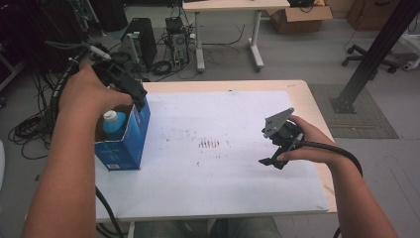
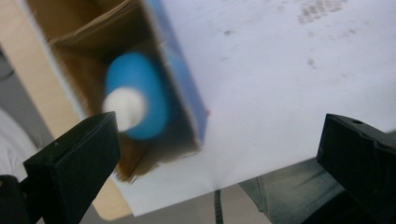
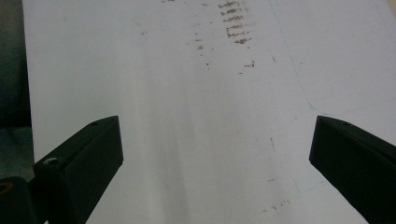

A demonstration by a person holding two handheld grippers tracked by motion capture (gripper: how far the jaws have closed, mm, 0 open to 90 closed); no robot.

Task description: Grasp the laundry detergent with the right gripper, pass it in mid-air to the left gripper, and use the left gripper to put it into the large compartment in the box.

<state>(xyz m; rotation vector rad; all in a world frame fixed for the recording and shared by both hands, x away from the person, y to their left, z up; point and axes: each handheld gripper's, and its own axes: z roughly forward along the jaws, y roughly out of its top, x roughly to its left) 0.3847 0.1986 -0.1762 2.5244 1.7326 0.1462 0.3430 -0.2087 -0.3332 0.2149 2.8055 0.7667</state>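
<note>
Left claw [image 1: 134, 94]: upper left of the high view, jaws spread wide, poised over the open box, holding nothing
Box [image 1: 130, 144]: blue carton, left edge of the desk [image 1: 307, 99], top open
Bottle [image 2: 140, 100]: blue with white cap, upright inside the box, blurred in the left gripper view
Right claw [image 1: 272, 161]: right of centre in the high view, jaws wide, empty, above the white sheet [image 3: 187, 116]
Sheet: covers the desk, dark smudges near its middle

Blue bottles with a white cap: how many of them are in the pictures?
1. The blue bottle stands inside the open blue box at the table's left edge, below the open left gripper. The box walls could hide others.
</note>
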